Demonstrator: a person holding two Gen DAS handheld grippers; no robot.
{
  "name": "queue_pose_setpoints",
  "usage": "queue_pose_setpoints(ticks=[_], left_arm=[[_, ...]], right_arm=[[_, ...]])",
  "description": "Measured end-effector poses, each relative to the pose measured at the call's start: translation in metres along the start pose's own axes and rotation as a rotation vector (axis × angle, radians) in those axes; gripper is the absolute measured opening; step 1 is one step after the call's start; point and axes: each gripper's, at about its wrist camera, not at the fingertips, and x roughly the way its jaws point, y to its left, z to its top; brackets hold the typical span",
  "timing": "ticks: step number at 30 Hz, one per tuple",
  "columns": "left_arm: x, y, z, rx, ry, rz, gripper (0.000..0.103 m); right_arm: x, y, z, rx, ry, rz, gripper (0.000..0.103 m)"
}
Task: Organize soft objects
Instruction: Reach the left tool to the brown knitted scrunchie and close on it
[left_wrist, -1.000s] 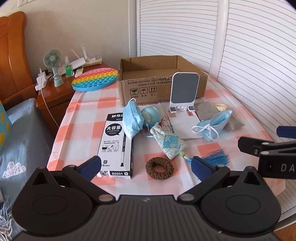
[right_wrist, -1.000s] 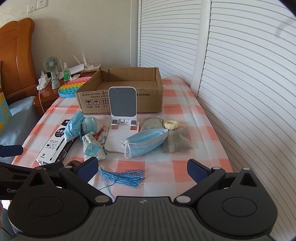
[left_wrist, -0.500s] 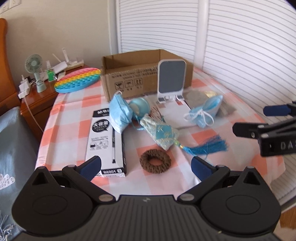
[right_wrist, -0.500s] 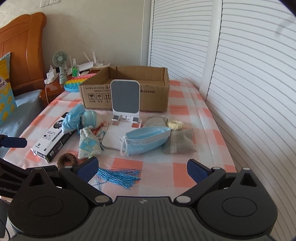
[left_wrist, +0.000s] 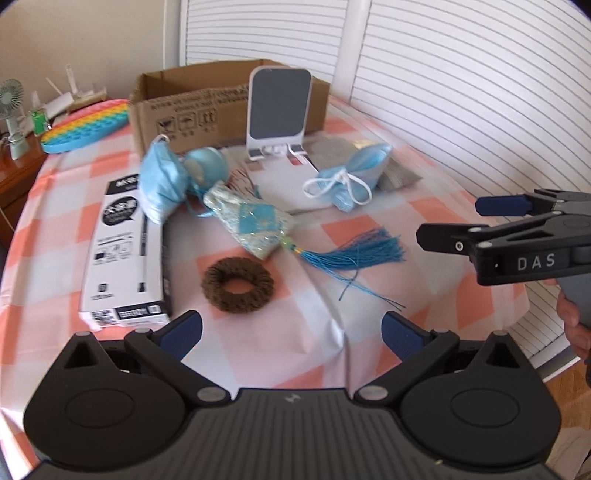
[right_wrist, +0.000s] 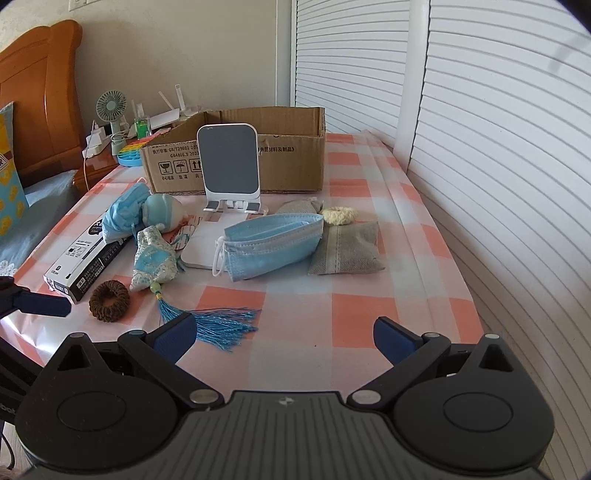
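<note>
Brown scrunchie (left_wrist: 238, 285) lies on the table (left_wrist: 325, 339) just ahead of the left gripper (left_wrist: 291, 330), jaws wide and empty — beside the pen box (left_wrist: 123, 251). Right gripper (right_wrist: 282, 338) wide too — blue tassel (right_wrist: 221, 325) before it.

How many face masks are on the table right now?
2. One face mask lies in front of the phone stand, partly on its base. The other is bunched up on the black box, left of it. None seems hidden.
</note>
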Motion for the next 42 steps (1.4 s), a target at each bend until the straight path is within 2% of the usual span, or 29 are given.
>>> queue_pose_setpoints(ticks=[4,14,20,26,29,32,37,42], left_arm=[[0.013,-0.001,0.002,-0.004,0.033,0.003,0.102],[0.029,-0.011,0.009,0.058,0.039,0.058,0.103],[0.034,-0.024,0.011,0.112,0.039,0.055,0.103],[0.036,-0.023,0.014,0.117,0.050,0.047,0.103],[0.036,-0.029,0.011,0.175,0.069,0.060,0.103],[0.038,-0.038,0.008,0.237,0.086,0.113,0.103],[0.020,-0.031,0.013,0.186,0.037,0.055,0.103],[0.027,-0.015,0.018,0.101,0.032,0.062,0.102]], right_arm=[[0.002,-0.005,-0.001,0.007,0.000,-0.001,0.103],[0.011,-0.015,-0.005,0.038,0.009,0.025,0.103],[0.014,-0.024,-0.007,0.059,0.015,0.028,0.103],[0.015,-0.031,-0.010,0.083,0.016,0.039,0.103],[0.015,-0.031,-0.012,0.086,0.016,0.049,0.103],[0.016,-0.032,-0.011,0.089,0.014,0.054,0.103],[0.013,-0.033,-0.011,0.090,0.004,0.054,0.103],[0.015,-0.032,-0.010,0.094,0.002,0.055,0.103]])
